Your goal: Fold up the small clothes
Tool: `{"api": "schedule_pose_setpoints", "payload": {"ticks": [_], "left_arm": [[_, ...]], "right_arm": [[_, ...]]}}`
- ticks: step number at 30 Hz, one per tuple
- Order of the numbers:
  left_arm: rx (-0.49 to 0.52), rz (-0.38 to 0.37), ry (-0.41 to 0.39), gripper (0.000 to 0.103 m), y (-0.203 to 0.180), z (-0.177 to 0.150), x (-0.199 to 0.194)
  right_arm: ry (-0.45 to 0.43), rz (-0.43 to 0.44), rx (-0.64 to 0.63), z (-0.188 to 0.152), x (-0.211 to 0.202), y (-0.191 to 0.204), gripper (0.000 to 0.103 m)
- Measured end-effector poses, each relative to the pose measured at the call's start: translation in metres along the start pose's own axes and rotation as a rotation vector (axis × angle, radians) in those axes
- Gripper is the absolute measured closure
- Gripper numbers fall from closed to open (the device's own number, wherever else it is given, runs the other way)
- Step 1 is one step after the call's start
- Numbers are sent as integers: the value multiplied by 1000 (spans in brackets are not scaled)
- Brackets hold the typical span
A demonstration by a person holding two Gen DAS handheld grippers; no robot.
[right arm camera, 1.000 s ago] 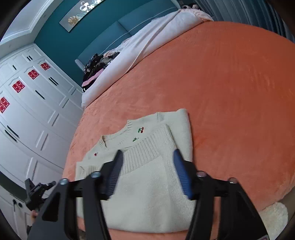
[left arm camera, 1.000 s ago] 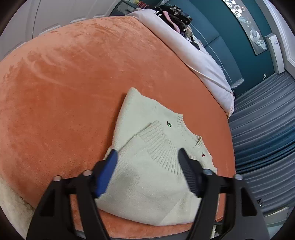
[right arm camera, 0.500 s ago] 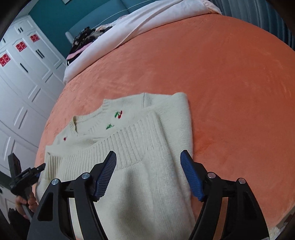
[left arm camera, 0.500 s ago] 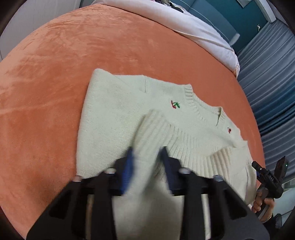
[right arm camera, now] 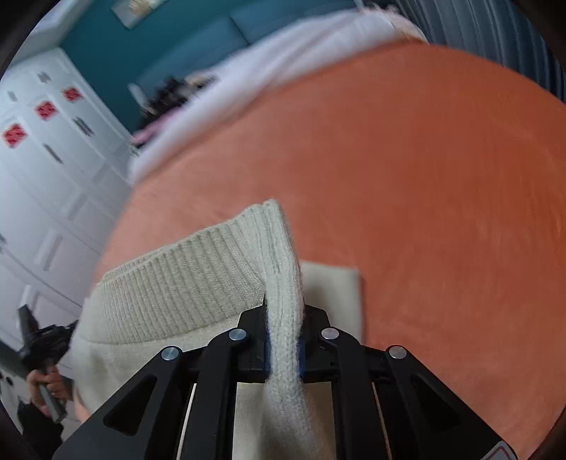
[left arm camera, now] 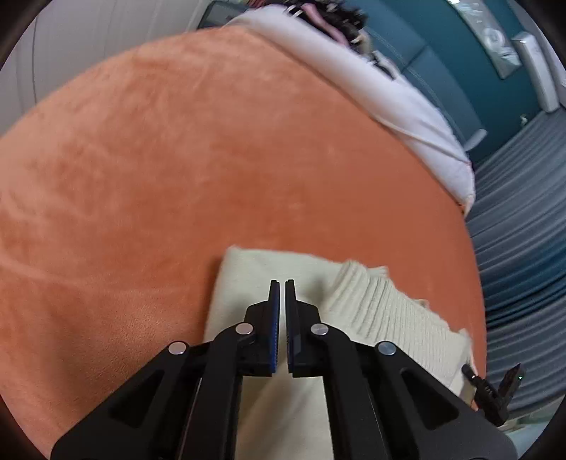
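Note:
A cream knit sweater [left arm camera: 247,283] lies on the orange bedspread [left arm camera: 177,177]. My left gripper [left arm camera: 282,283] is shut just above its flat left part. A cream sliver shows between the pads, and I cannot tell whether cloth is pinched. The ribbed hem [left arm camera: 382,308] rises toward the right gripper [left arm camera: 495,389] at the lower right. In the right wrist view my right gripper [right arm camera: 284,300] is closing, its pads pressing on a bunched fold of the ribbed hem [right arm camera: 198,276]. That fold stands up above the flat layer [right arm camera: 336,286]. The left gripper [right arm camera: 39,339] is at the far left, held by a hand [right arm camera: 46,385].
A white duvet [left arm camera: 371,88] and a pile of dark clothes [left arm camera: 336,21] lie along the far side of the bed. White wardrobe doors [right arm camera: 42,141] stand to the left and blue-grey curtains [left arm camera: 523,247] to the right. Orange blanket [right arm camera: 424,177] stretches beyond the sweater.
Both grippers came down onto the sweater and closed from wide open. The right one took the ribbed hem, which now stands bunched and lifted. The cherry embroidery is no longer in sight.

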State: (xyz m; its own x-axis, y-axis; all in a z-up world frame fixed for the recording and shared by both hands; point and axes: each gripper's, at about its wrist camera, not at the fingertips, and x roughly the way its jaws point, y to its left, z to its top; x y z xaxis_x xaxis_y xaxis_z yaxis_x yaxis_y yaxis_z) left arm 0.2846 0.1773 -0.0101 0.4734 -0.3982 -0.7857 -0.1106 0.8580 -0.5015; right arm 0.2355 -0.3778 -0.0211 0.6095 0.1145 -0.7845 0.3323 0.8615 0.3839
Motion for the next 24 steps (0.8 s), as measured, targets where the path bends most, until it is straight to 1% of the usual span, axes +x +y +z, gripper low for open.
{"api": "schedule_pose_setpoints", "payload": {"ticks": [1,2,3,4,5,6,7,8,9,10,11,12,15,16,17,18,19,20,21,22,23,24], "left_arm": [[-39,56,33,102,14,-6,19],[-71,42,34,103,22,-11,23],[-100,-3,-7,103,26,-16,14],[-116,-42,-44,101,27,-21,1],[-106,-72,-64,89,24,-24,-11],[-74,-90,-80,78,17,-27,-25],[-41,-90,-101,49,11,-28,-35],[3,-75,-130,21,0,-30,-46],[44,-65,-146,11,-12,-30,-51],[72,-78,-139,7,-22,-29,-50],[99,-99,-115,6,-32,-24,-43],[121,-102,-88,6,-41,-22,-33],[155,-44,12,8,-58,-15,13],[156,-27,53,27,-59,-17,31],[164,-2,90,47,-60,-18,43],[183,61,107,81,-61,-19,49],[191,45,93,92,-62,-19,44],[174,0,62,93,-61,-16,33],[157,-35,7,94,-60,-13,16],[150,-53,-46,95,-59,-9,-2],[146,-54,-82,95,-56,-4,-12],[141,-36,-100,95,-52,-1,-16]], "right_arm": [[76,-33,12,-8,26,-8,94],[64,-19,26,-15,33,-13,94],[31,-6,44,-16,25,-14,91],[25,8,75,-15,18,-14,87],[18,11,103,-15,9,-16,78],[-8,14,111,-16,-3,-17,68],[-38,16,96,-18,-13,-18,61],[-62,12,79,-17,-20,-18,49],[-72,12,75,-17,-24,-19,43],[-66,23,87,-18,-24,-22,42],[-44,39,109,-16,-19,-26,42],[-23,47,128,-16,-13,-27,43],[2,37,128,-13,2,-13,43],[5,18,112,-14,7,-8,45],[9,12,94,-13,11,-1,70],[27,17,64,-12,14,7,91],[28,7,27,-11,11,16,92],[-13,30,-12,-8,-1,25,92],[-64,73,-51,-3,-17,36,93],[-110,94,-81,2,-34,45,93],[-150,107,-98,7,-46,50,93],[-171,112,-99,12,-50,50,93]]}}
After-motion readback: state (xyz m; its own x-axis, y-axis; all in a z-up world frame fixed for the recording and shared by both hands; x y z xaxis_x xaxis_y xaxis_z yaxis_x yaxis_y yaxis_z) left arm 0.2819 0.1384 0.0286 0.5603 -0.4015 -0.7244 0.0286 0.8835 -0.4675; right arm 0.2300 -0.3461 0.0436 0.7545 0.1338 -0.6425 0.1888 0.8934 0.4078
